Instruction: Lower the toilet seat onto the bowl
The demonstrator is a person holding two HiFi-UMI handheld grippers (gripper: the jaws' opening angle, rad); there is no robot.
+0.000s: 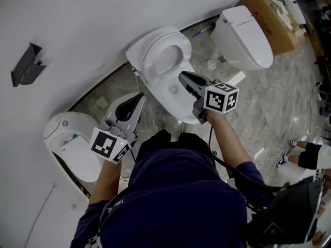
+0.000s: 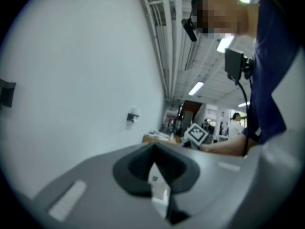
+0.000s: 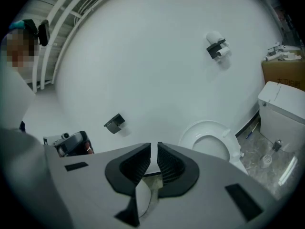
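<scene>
The white toilet seat (image 1: 164, 56) stands raised, leaning back toward the wall, above the white bowl (image 1: 166, 94). In the right gripper view the seat (image 3: 209, 142) shows as an upright ring ahead and to the right of the jaws. My right gripper (image 1: 184, 79) hovers over the bowl just below the seat, shut with nothing between its pads, as the right gripper view (image 3: 154, 147) also shows. My left gripper (image 1: 137, 100) is left of the bowl and apart from it. Its jaws (image 2: 153, 149) point at the bare wall and look shut and empty.
A second white toilet (image 1: 72, 143) sits at the left and a third (image 1: 243, 35) at the right, beside a cardboard box (image 1: 274, 19). A black holder (image 1: 28, 63) hangs on the wall. Another person's shoe and gloved hand (image 1: 309, 155) are at the right edge. Cables lie on the marble floor.
</scene>
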